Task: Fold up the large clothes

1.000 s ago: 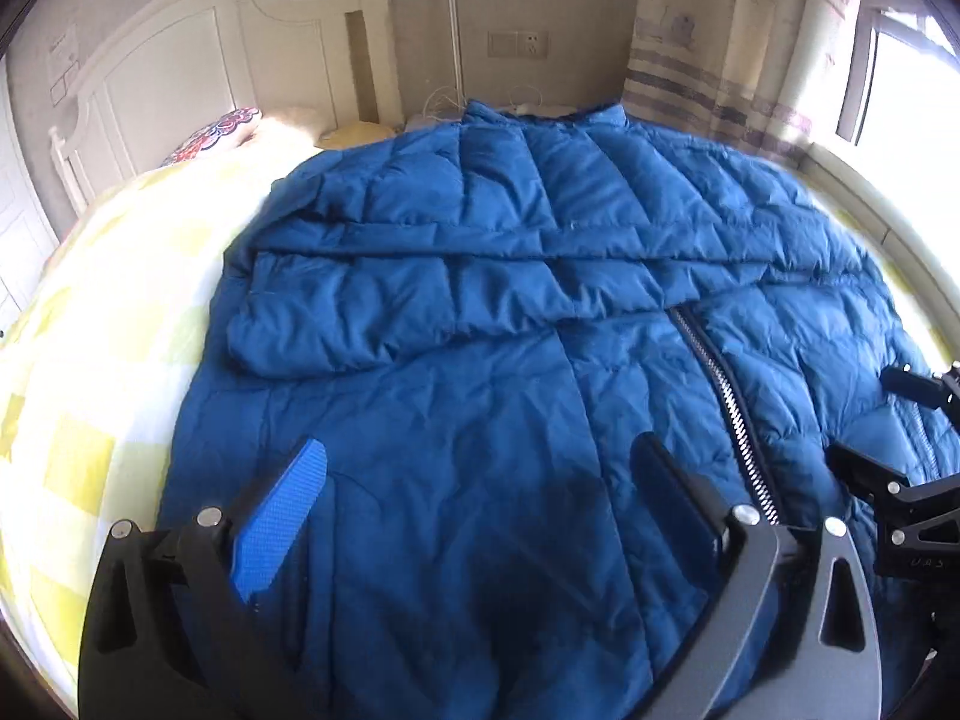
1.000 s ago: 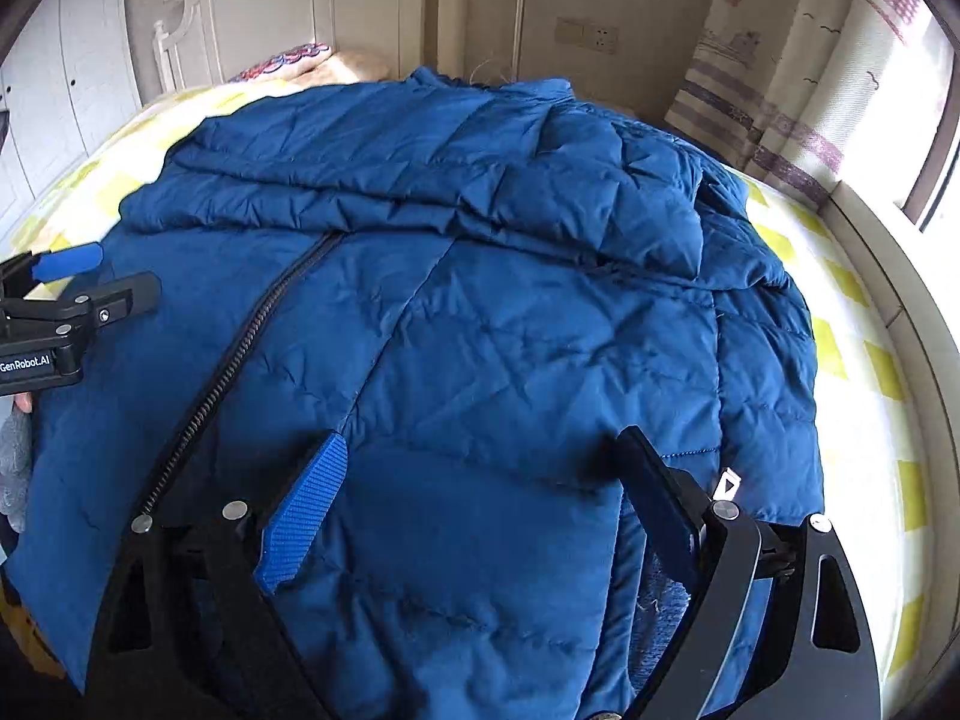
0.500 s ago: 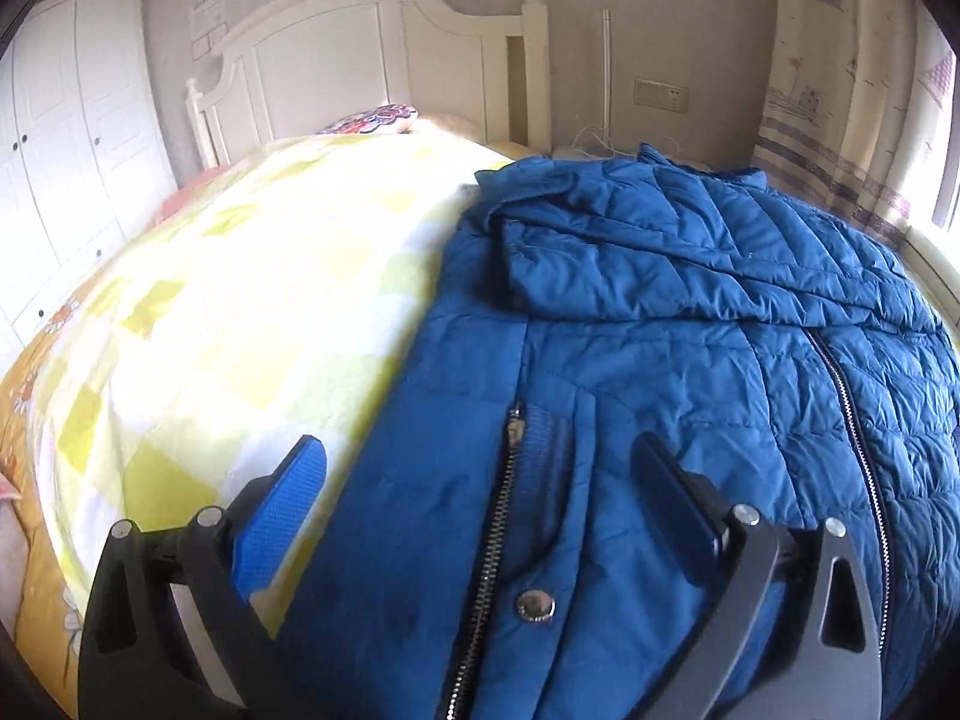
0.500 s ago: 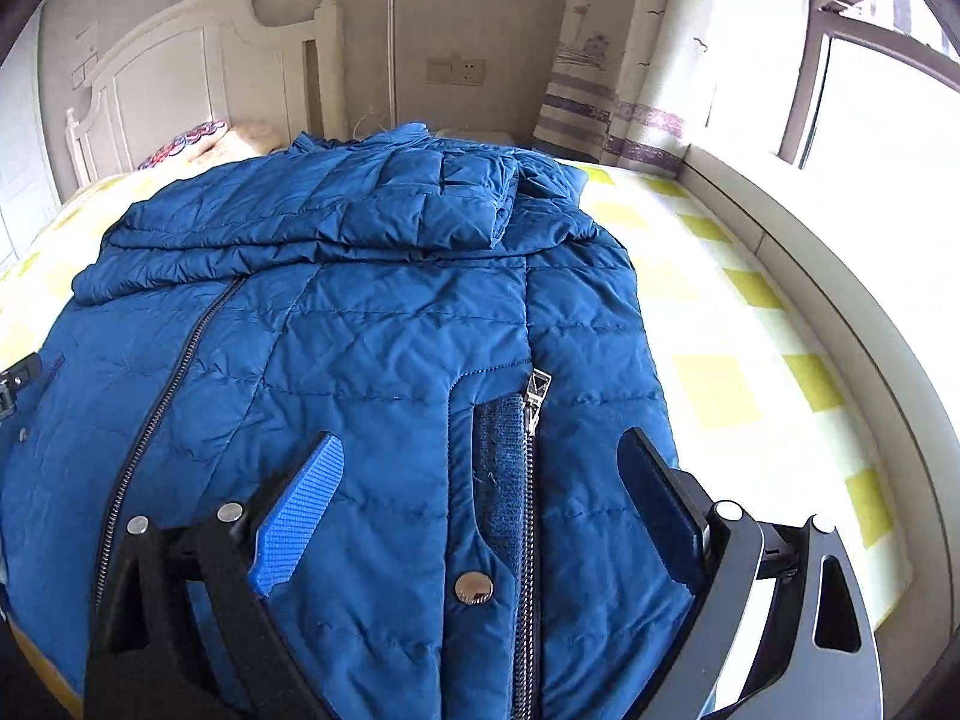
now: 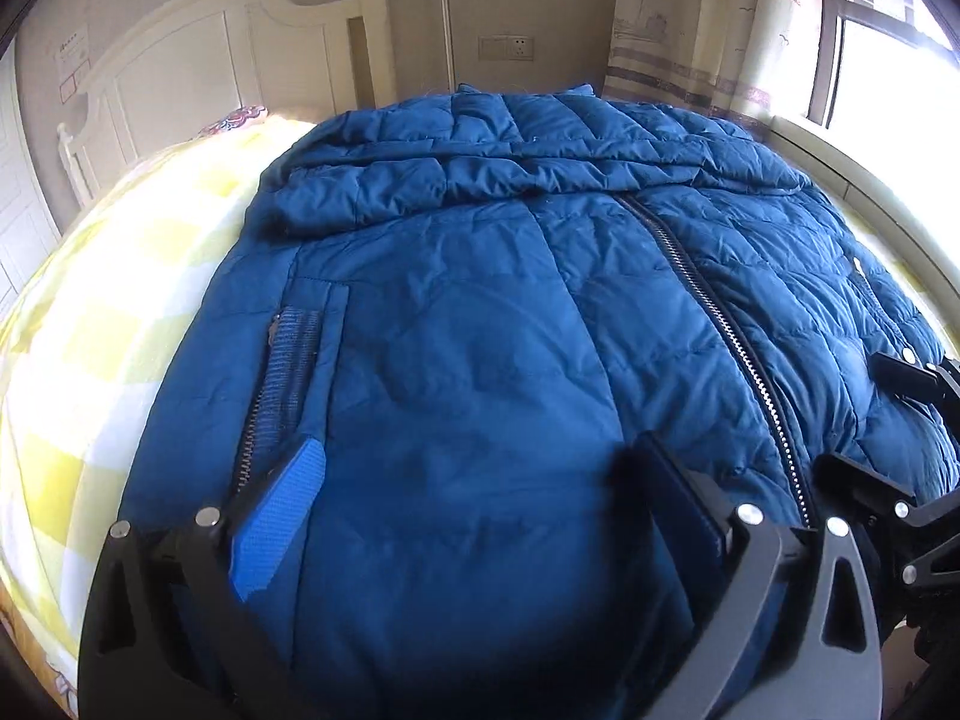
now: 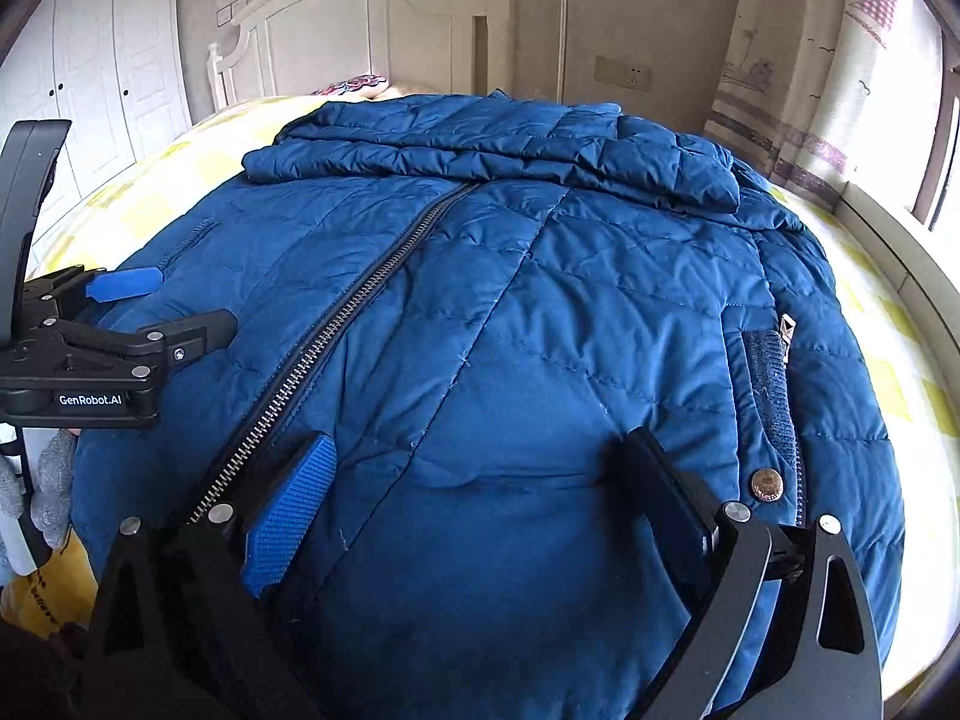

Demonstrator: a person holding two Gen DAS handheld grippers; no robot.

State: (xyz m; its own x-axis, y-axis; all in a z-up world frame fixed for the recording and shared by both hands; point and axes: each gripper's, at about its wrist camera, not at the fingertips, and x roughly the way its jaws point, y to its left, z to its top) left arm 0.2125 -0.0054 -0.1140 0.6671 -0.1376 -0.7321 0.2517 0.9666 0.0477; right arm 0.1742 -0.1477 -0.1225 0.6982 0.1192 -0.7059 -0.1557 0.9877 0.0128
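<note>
A large blue quilted jacket [image 5: 480,330] [image 6: 540,300] lies front up on the bed. Its zipper [image 5: 708,312] [image 6: 360,312] is closed down the middle, and the sleeves [image 5: 480,174] [image 6: 480,144] are folded across the chest at the far end. My left gripper [image 5: 474,468] [image 6: 174,303] is open over the hem, left of the zipper, beside a zipped pocket [image 5: 282,372]. My right gripper [image 6: 477,450] [image 5: 882,420] is open over the hem, right of the zipper. Neither holds any cloth.
The bed sheet [image 5: 90,312] [image 6: 900,360] is yellow checked, with a white headboard [image 5: 210,60] [image 6: 336,30] and a patterned pillow [image 5: 234,117] at the far end. A curtain [image 5: 690,30] and window sill [image 5: 870,180] run along the right. White wardrobe doors [image 6: 102,78] stand left. A grey gloved hand [image 6: 54,480] holds the left gripper.
Half a second ago each gripper pointed at its own side pocket near the jacket's edge. Both have swung back inward toward the zipper. Both stayed open and the jacket lies as before.
</note>
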